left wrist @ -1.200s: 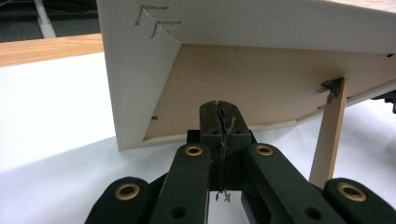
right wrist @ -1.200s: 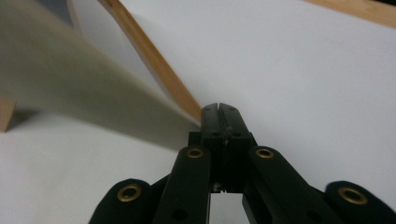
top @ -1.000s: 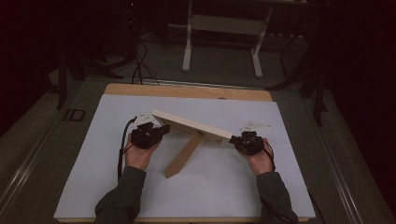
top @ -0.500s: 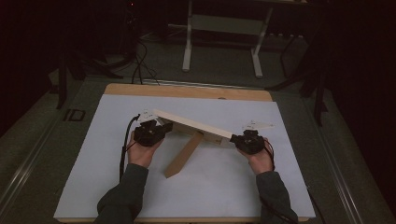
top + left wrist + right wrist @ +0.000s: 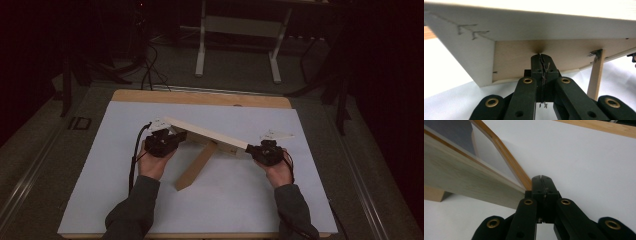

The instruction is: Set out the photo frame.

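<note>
Starting at the left of the high view, the left gripper [image 5: 165,141] sits under the raised end of a wooden frame [image 5: 207,134]; in the left gripper view its jaws are pressed together with nothing between them, their tips butted up against the frame's underside [image 5: 549,56]. The frame spans the middle of the white sheet [image 5: 100,200] covering the table, tilted and propped on a wooden leg [image 5: 196,166] whose foot rests on the sheet. At the right, the right gripper [image 5: 264,151] meets the frame's lower end — jaws likewise shut and empty, nosed against the edge [image 5: 499,187]. The piece looks stiff, light and smooth-faced, so it may slide off closed tips; the thin edge rails near each end seem the surest places to pinch — not the broad panel.
</note>
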The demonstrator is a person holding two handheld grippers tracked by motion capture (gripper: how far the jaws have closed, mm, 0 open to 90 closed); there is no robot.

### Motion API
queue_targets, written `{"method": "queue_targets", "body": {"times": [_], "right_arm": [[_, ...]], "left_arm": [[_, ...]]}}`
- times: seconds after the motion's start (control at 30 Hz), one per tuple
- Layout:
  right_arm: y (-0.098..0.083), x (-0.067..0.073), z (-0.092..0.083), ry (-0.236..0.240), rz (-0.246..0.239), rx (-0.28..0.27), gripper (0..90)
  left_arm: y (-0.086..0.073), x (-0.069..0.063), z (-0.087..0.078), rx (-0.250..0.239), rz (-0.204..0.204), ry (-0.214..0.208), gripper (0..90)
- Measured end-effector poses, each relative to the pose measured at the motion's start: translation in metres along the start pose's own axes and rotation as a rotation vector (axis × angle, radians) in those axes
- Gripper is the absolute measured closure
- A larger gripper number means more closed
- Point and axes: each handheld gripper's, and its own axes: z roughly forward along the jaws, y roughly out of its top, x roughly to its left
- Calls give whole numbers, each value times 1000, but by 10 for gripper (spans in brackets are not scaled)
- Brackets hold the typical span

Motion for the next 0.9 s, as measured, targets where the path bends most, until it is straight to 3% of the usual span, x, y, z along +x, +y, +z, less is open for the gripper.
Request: {"method": "queue_targets", "body": {"times": [0.47,0.9], "right_arm": [[1,6,0,19,-20,2,900],[1,13,1,33,-39,11,900]], "left_arm": [[6,-9,2,2,14,-24,900],[15,-26,7,24,61,-63,900]]}}
